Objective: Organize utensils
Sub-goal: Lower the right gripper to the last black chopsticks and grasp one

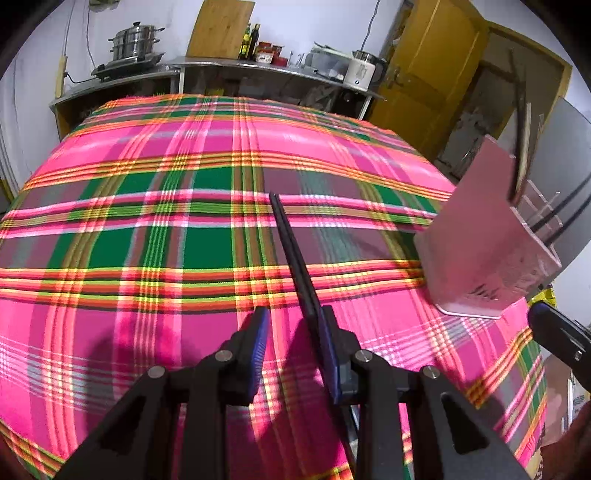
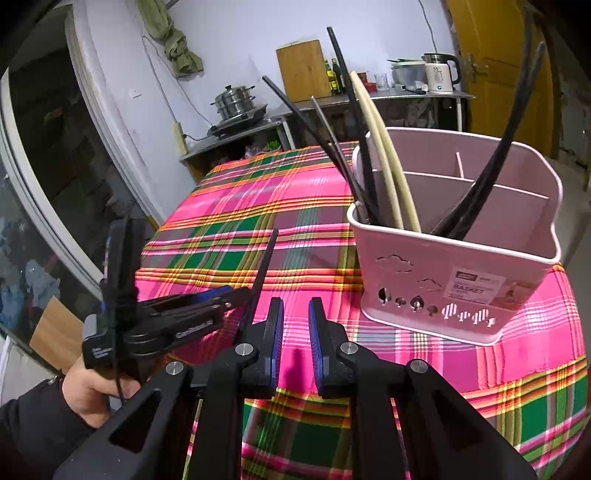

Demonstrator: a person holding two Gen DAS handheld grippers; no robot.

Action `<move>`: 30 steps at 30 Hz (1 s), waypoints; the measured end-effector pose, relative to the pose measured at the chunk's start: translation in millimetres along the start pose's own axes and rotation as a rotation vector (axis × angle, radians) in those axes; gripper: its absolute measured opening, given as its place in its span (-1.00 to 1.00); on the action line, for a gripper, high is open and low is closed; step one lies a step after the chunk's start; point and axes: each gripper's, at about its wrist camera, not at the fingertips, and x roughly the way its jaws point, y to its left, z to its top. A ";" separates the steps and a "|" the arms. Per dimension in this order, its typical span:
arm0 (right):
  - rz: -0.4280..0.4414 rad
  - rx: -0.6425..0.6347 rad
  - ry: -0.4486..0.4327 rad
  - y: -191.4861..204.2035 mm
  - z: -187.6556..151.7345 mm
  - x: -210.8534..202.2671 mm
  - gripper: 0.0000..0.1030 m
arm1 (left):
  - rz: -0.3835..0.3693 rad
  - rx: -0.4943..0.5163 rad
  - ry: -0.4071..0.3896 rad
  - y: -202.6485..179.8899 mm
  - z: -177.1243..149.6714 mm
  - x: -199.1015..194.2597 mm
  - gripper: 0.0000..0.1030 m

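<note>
A pale wall point(image 2: 229, 33) backs a curved metal counter point(image 1: 207, 68) bearing a stacked steel steamer pot point(image 1: 135, 40), an upright wooden cutting board point(image 2: 303, 70), dark bottles point(image 1: 250, 40) and a white electric kettle point(image 2: 439, 74). A yellow wooden door point(image 1: 432, 62) stands at the right; a green cloth point(image 2: 173, 40) hangs high.

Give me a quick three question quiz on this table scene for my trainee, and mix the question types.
1. True or false: the pink basket already has utensils in it.
2. What is between the pads of the right tool? A a spoon, B nothing, C a chopstick.
3. What stands on the cooker by the back wall?
Key: 1 true. 2 B. 3 a steel stacked pot.
</note>
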 end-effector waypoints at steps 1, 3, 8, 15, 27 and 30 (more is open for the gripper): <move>0.001 -0.001 0.001 0.4 -0.1 0.9 -0.73 | 0.002 0.002 -0.007 -0.4 0.3 1.4 -0.43; 0.003 -0.003 0.006 1.0 -0.1 3.0 -0.73 | 0.022 0.020 -0.019 -3.5 0.7 3.0 -0.42; 0.008 -0.006 0.009 3.8 -0.6 5.5 -0.73 | 0.051 0.028 -0.038 -3.0 -1.4 2.9 -0.38; 0.009 -0.009 0.016 4.9 -0.2 8.0 -0.73 | 0.082 0.048 -0.039 -1.2 -5.4 -0.5 -0.44; 0.037 -0.025 0.065 22.6 2.4 43.3 -0.73 | 0.123 -0.022 -0.042 41.3 -15.1 -20.7 -0.70; 0.041 -0.038 0.086 30.1 4.8 60.0 -0.73 | 0.123 -0.042 -0.043 52.3 -17.1 -24.9 -0.70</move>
